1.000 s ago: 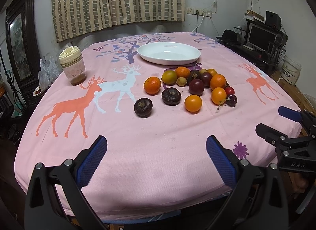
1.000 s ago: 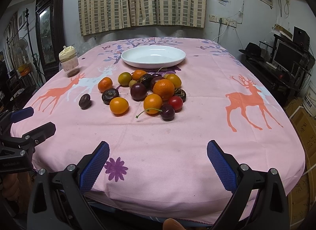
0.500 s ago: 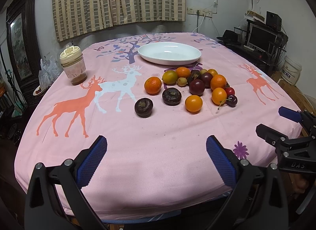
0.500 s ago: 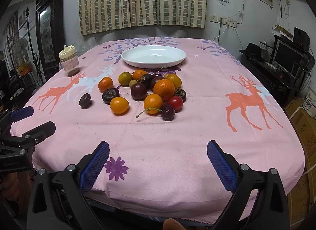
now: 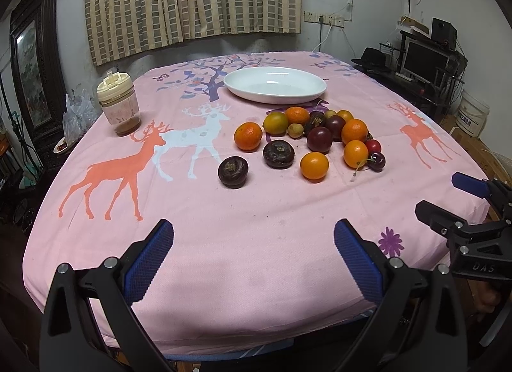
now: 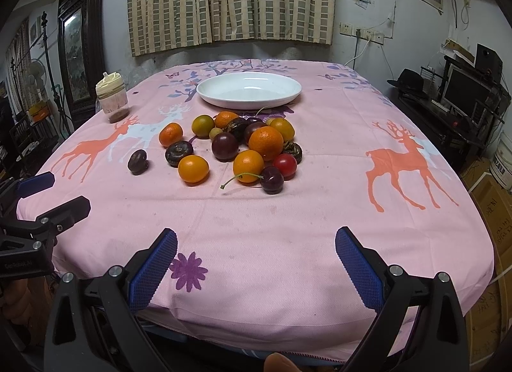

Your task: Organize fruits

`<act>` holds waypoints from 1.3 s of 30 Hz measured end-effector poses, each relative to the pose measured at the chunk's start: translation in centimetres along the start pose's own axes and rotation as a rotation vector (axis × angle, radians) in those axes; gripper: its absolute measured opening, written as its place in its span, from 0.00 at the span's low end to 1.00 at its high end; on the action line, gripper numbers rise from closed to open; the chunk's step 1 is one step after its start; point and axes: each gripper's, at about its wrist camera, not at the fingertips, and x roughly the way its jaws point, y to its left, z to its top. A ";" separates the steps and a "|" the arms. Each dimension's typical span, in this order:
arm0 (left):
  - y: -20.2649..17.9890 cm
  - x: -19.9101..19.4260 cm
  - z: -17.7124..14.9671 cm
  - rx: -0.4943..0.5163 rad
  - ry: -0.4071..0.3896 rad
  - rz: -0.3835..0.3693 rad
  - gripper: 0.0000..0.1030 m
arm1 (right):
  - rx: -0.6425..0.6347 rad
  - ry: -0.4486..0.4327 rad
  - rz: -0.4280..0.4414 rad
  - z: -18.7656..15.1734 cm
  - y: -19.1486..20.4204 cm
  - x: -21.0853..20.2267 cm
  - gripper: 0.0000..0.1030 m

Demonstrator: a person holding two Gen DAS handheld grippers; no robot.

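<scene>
Round glossy fruits, smooth oval white plate, pink cloth

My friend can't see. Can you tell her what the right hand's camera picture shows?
A pile of fruit, oranges, dark plums and cherries, sits on a pink deer tablecloth before an empty white plate. The open right gripper hovers at the table's near edge.

Left gripper at near left, level, pointing far, jaws spread wide, nothing between blue pads; right gripper at near right, level, pointing far, jaws equally wide, nothing held; both side by side, apart, each visible in other's view.
</scene>
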 end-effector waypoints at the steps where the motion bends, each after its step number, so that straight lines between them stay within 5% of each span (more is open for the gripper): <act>1: 0.1 0.1 0.0 -0.001 0.002 0.000 0.95 | 0.000 0.001 0.001 -0.1 0.0 0.0 0.96; 23: 2.7 3.1 1.4 -0.048 -0.005 -0.029 0.95 | 0.023 0.037 0.052 3.2 -1.6 4.5 0.95; 31: 3.8 5.0 1.8 -0.024 0.010 -0.072 0.95 | 0.049 0.142 0.070 3.8 -3.3 8.7 0.50; 37: 5.0 7.0 2.9 -0.061 0.049 -0.130 0.94 | 0.041 0.177 0.090 4.2 -3.1 10.6 0.46; 39: 5.1 7.7 3.3 -0.055 0.062 -0.141 0.87 | 0.033 0.188 0.093 4.4 -3.0 11.1 0.46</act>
